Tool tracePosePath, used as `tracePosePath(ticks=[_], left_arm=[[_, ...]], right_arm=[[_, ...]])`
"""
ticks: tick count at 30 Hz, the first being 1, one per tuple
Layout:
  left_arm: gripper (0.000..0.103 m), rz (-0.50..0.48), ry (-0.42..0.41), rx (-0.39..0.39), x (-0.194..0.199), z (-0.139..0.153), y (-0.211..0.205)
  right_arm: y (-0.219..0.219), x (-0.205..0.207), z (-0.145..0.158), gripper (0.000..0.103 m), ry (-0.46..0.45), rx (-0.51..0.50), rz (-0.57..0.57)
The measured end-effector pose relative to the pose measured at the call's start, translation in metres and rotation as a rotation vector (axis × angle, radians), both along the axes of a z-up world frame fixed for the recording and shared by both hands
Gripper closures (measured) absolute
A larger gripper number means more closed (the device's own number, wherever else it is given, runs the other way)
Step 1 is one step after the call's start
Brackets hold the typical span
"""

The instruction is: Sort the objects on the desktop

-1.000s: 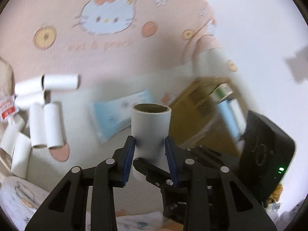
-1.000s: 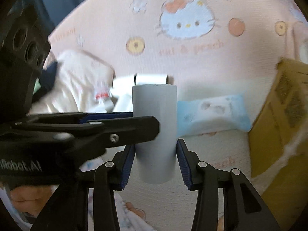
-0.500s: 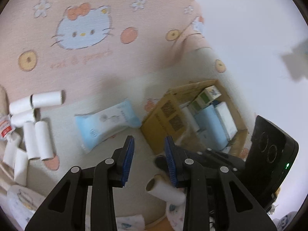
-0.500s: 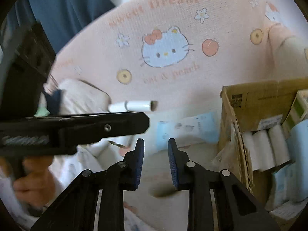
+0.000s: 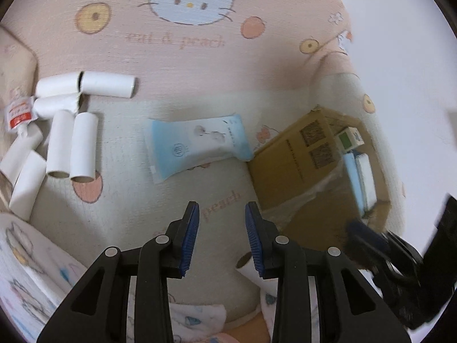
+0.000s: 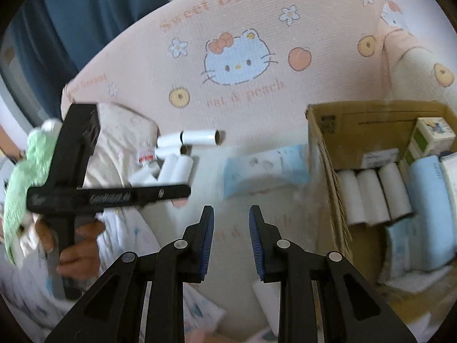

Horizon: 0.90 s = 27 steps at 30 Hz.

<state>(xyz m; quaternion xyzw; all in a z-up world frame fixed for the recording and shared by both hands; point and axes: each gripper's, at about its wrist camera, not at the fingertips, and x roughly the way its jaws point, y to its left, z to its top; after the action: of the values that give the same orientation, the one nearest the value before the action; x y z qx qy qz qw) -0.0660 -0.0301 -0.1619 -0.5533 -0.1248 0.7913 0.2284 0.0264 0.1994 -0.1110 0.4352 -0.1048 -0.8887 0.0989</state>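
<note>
My left gripper (image 5: 222, 208) hangs over the cream Hello Kitty bedspread (image 5: 128, 200), its jaws opening with nothing between them. My right gripper (image 6: 231, 211) is drawn in to its narrowest gap, also empty. One white cardboard roll (image 5: 247, 265) lies loose on the bedspread just below the left gripper's right finger; in the right wrist view the same roll (image 6: 267, 294) lies under the right finger. A pile of white rolls (image 5: 71, 145) lies at the left. The cardboard box (image 6: 322, 131) at the right holds three rolls (image 6: 371, 194).
A blue wipes pack (image 5: 197, 145) lies between the pile and the box. A red-labelled tube (image 5: 18, 113) lies by the pile. A hand (image 6: 77, 245) holds the left gripper beside a green plush toy (image 6: 28, 165) and a cream pillow (image 6: 120, 143).
A second ago both grippers stood around one upright roll. It has dropped onto the bedspread, and both grippers are empty. The right jaws have closed in and swung towards the box.
</note>
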Motion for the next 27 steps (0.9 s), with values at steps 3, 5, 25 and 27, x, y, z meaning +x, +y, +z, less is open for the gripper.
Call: tracePosePath(ticks=[3,5,25,27], left_arm=[[0.051,0.031,-0.024,0.013,0.008,-0.011,0.001],[0.039,0.046,-0.061,0.02,0.013,-0.021,0.0],[0.028,0.291,-0.544,0.283,0.048,-0.106,-0.039],[0.028,0.3,-0.526,0.259,0.047,-0.103,-0.04]], right_arm=[[-0.015,0.022,0.001,0.08,-0.001,0.089,0.032],[-0.026,0.035,-0.003,0.08,-0.014,0.15,0.051],[-0.071,0.083,-0.086,0.08,-0.204,0.545,0.059],[-0.072,0.081,-0.095,0.08,-0.225,0.573,0.077]])
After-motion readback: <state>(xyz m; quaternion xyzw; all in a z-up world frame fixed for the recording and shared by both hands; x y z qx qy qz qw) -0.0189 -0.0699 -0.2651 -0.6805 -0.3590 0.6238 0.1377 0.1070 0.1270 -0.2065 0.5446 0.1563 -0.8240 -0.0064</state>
